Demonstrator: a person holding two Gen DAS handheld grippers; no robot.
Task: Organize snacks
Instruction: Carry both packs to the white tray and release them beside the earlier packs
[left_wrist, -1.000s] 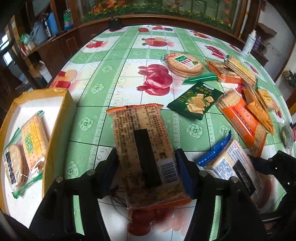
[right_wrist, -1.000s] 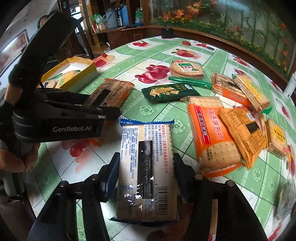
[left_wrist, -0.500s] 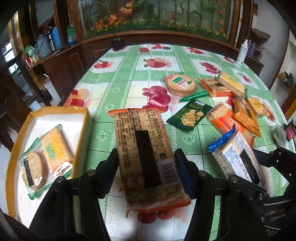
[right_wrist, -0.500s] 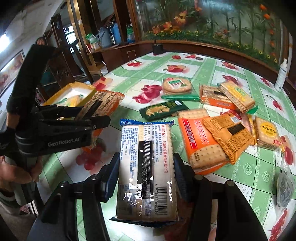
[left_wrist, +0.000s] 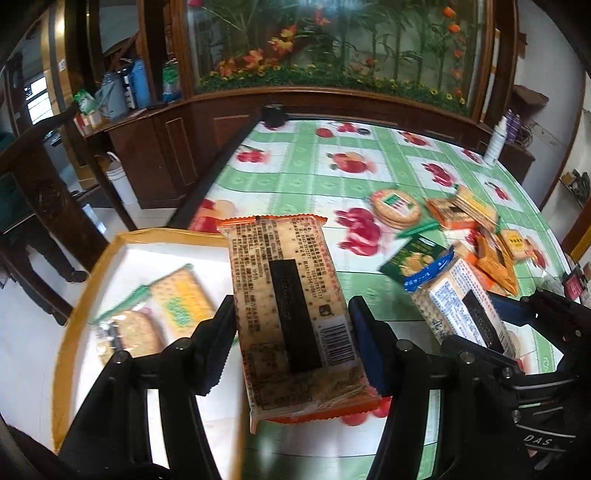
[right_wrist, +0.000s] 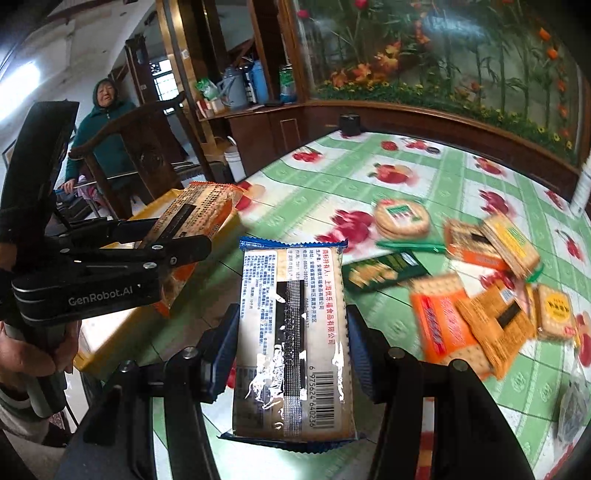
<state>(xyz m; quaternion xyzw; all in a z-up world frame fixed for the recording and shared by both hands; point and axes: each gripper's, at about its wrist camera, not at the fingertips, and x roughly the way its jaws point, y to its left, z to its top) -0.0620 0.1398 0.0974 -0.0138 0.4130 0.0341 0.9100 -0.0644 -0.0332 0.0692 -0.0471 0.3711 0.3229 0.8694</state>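
My left gripper (left_wrist: 291, 325) is shut on an orange-edged cracker pack (left_wrist: 288, 295) and holds it in the air beside the yellow tray (left_wrist: 66, 332). The tray holds two biscuit packs (left_wrist: 155, 314). My right gripper (right_wrist: 291, 339) is shut on a blue-edged cracker pack (right_wrist: 291, 332), lifted above the table; it also shows in the left wrist view (left_wrist: 461, 310). The left gripper and its orange-edged pack (right_wrist: 192, 221) show at the left of the right wrist view, over the tray (right_wrist: 110, 339).
Several snack packs lie on the green fruit-print tablecloth (left_wrist: 332, 177) at the right: a round biscuit pack (right_wrist: 402, 218), a dark green pack (right_wrist: 380, 273), orange packs (right_wrist: 443, 325). A person (right_wrist: 107, 122) stands behind a wooden chair (right_wrist: 147, 155) at the left.
Both grippers have risen and swung left toward the tray with their packs still held. The tray now fills more of the left wrist view.
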